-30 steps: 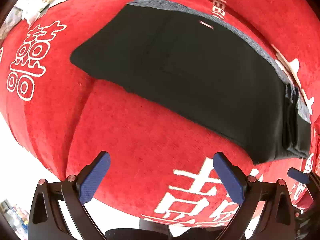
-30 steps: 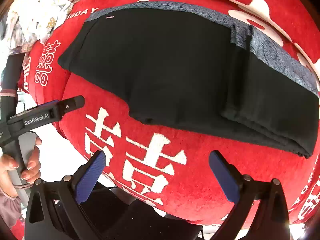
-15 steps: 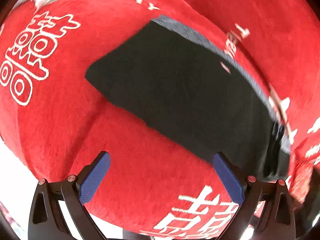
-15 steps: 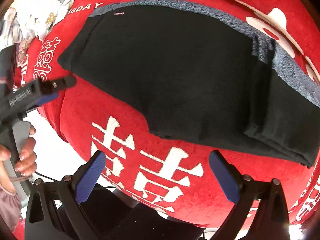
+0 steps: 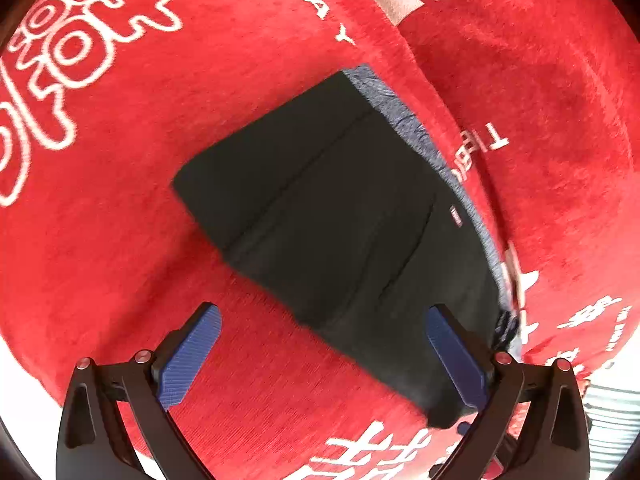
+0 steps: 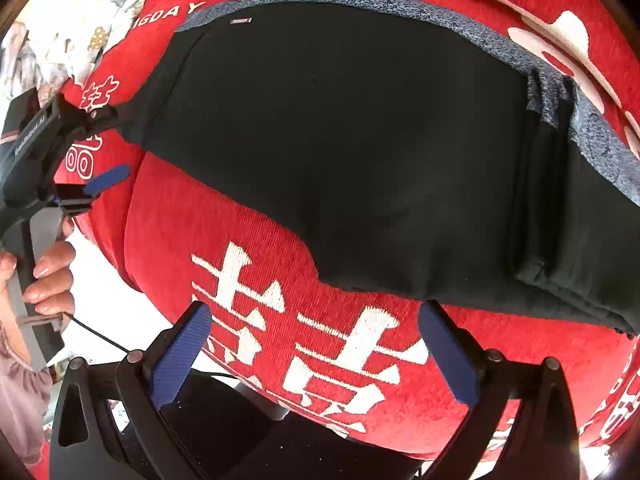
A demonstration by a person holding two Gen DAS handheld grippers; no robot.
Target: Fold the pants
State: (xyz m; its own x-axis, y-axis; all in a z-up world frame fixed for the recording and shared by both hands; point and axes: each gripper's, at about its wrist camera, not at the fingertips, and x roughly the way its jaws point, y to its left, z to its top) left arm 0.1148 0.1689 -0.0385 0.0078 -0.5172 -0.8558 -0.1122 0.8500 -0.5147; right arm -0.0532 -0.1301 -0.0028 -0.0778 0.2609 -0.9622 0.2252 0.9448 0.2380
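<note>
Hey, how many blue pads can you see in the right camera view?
3. Two are on the right tongs at bottom, one pad left and one right. The third is on the left tongs at the left edge; its partner may be hidden.

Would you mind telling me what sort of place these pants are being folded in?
Probably a home bedroom or living room. The black pants lie on a soft red plush cover woven with white double-happiness characters, like wedding bedding, and floral fabric is bunched at its far edge.
</note>
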